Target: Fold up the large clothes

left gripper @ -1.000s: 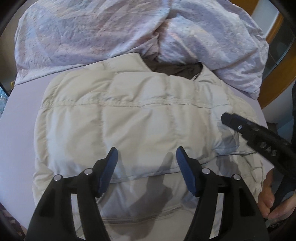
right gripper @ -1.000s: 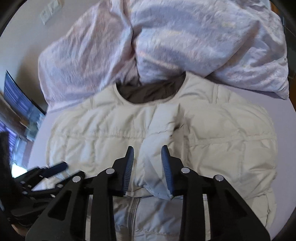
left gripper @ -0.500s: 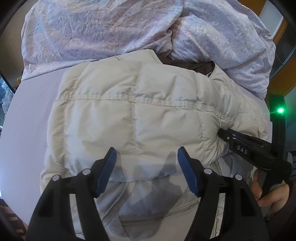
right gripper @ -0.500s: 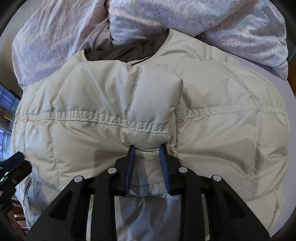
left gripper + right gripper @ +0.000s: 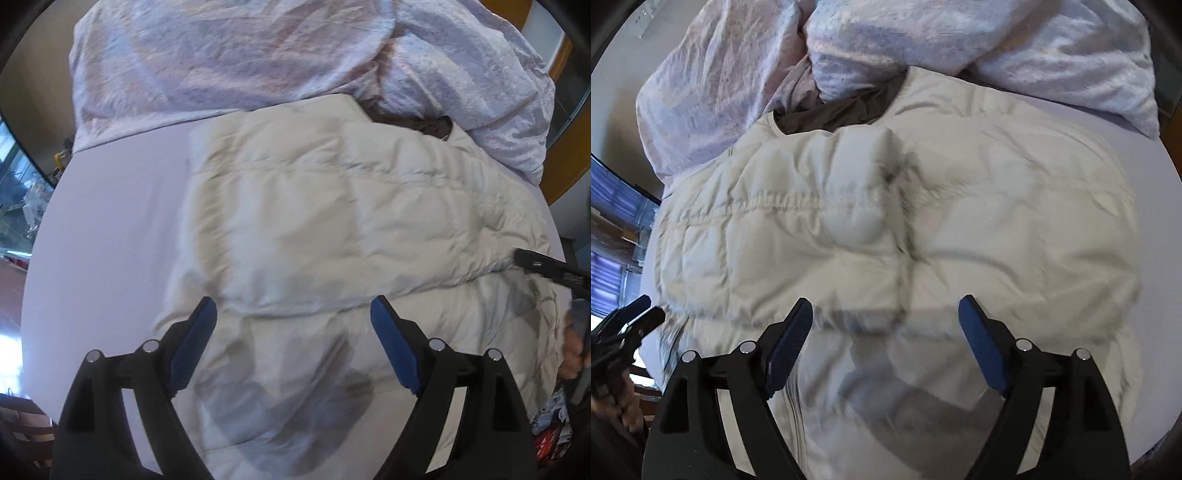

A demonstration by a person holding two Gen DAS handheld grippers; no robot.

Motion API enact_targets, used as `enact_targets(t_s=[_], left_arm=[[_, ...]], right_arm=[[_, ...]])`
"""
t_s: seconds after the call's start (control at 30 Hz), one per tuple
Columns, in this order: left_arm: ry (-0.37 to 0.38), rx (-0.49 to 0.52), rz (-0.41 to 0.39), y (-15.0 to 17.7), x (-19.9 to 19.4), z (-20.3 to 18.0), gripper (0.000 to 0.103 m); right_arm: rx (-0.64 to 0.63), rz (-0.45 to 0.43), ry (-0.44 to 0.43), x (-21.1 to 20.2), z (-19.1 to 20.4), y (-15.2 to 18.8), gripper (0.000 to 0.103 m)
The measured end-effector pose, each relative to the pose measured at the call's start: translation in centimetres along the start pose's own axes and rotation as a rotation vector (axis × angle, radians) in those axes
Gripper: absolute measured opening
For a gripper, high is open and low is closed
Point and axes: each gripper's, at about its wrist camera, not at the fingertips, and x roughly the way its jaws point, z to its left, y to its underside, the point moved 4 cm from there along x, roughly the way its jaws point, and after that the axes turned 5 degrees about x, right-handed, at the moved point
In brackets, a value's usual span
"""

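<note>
A cream quilted puffer jacket [image 5: 332, 229] lies on the lilac bed sheet [image 5: 110, 221], its lower half folded up over the upper part, its brown lining at the collar [image 5: 834, 110]. My left gripper [image 5: 293, 314] hovers over the fold's near edge, jaws opening wide, nothing between the pads. My right gripper [image 5: 886, 314] also hangs above the jacket [image 5: 886, 221], jaws opening, clear of the fabric. In the left wrist view the right gripper's tip [image 5: 546, 264] shows at the right edge; the left gripper [image 5: 628, 317] appears at the left edge of the right wrist view.
A crumpled pale lilac duvet [image 5: 258, 55] is heaped along the far side of the bed, touching the jacket's collar. A person's hand [image 5: 572, 347] holds the right gripper's handle. A window [image 5: 613, 229] lies to the left, wooden furniture [image 5: 565, 147] to the right.
The right gripper let go of the pinched jacket fold and spread wide. The left gripper widened too. Both pulled back a little and the folded-over part settled flat.
</note>
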Motion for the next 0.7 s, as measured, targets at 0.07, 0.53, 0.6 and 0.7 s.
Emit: enact_targets(t_s=[0.07,0.53,0.6,0.7], left_arm=[[-0.014,-0.006,0.007,0.9,-0.4,1.3,0.086],[0.054,-0.129,0.142,10.8,-1.9,10.2,0.087],[0.070,-0.145,0.158,11.7,-1.7,10.5,0.087],[0.091,-0.137,0.189,12.8,-1.3,10.2,0.087]], right_arm=[[0.033,0.012,-0.001,-1.0,-1.8,0.8,0.083],[0.448,0.201,-0.072,-7.0,-21.4,9.0,0.086],[0.488,0.210,-0.089,-7.1,-22.8,10.1,0.086],[0.534,0.237,-0.127,-6.5,-23.6,11.2,0.086]])
